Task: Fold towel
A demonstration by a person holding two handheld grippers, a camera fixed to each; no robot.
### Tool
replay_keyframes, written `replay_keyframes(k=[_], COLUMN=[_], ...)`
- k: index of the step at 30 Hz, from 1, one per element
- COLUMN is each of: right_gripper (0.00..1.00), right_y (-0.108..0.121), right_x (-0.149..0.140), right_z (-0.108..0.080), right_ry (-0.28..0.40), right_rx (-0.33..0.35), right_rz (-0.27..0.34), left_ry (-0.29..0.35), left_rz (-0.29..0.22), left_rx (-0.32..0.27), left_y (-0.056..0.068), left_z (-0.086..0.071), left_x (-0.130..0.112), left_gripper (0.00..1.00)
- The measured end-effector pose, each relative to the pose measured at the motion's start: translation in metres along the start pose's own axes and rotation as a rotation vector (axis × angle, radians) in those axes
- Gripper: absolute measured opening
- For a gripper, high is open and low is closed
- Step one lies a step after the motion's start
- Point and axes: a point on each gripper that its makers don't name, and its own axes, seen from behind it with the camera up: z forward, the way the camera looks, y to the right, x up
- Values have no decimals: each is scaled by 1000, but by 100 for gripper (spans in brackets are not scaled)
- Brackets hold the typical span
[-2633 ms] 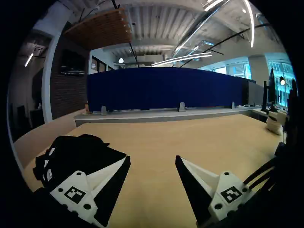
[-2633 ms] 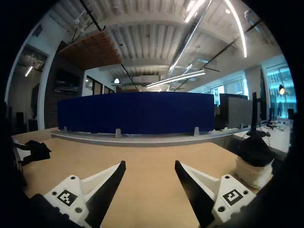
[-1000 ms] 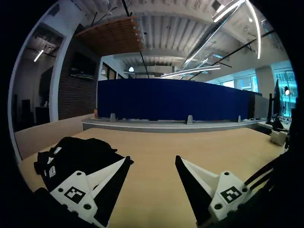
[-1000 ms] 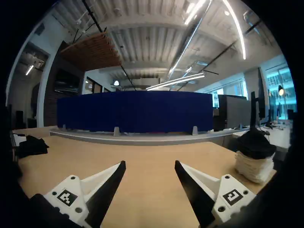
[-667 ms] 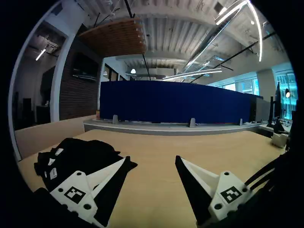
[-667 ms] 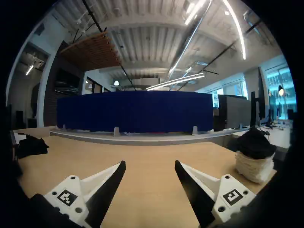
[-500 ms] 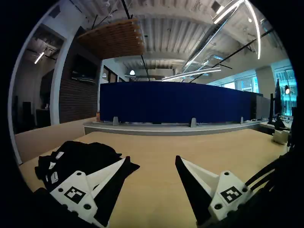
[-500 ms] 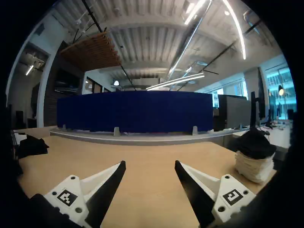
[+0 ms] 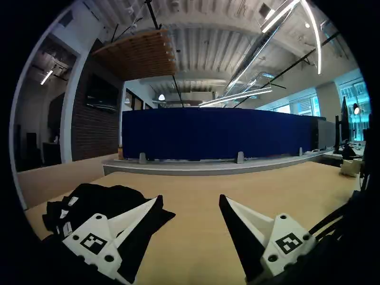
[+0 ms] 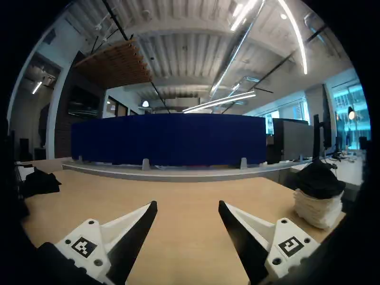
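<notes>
A crumpled black towel (image 9: 102,202) with white tags lies on the wooden table (image 9: 266,190) at the lower left of the left gripper view, partly behind the left finger. My left gripper (image 9: 190,203) is open just to the right of it, holding nothing. In the right gripper view the same black towel (image 10: 40,183) lies far off at the left edge. My right gripper (image 10: 186,209) is open low over bare table (image 10: 190,194), empty.
A stack of folded white towels with a black one on top (image 10: 319,199) stands at the table's right edge. A blue partition (image 10: 168,140) runs along the far side of the table. Monitors and desks (image 10: 327,142) lie beyond on the right.
The left gripper view has tilted and shifted slightly, so the black towel sits a little lower and nearer its left finger. The right gripper has hardly moved.
</notes>
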Motion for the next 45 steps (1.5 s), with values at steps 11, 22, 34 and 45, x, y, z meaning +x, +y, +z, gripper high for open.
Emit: replay_keyframes(k=[11, 22, 34, 45], right_gripper=[100, 100, 100, 100], right_y=[0, 0, 0, 0], right_x=[0, 0, -1, 0], right_z=[0, 0, -1, -2], right_ry=[0, 0, 0, 0], right_rx=[0, 0, 0, 0], right_rz=[0, 0, 0, 0], left_ry=[-1, 0, -1, -2], left_rz=[4, 5, 4, 1], left_rx=[0, 0, 0, 0], left_y=[0, 1, 1, 1], left_z=[0, -1, -1, -2], left_x=[-1, -1, 0, 2], left_gripper=[87, 87, 87, 87])
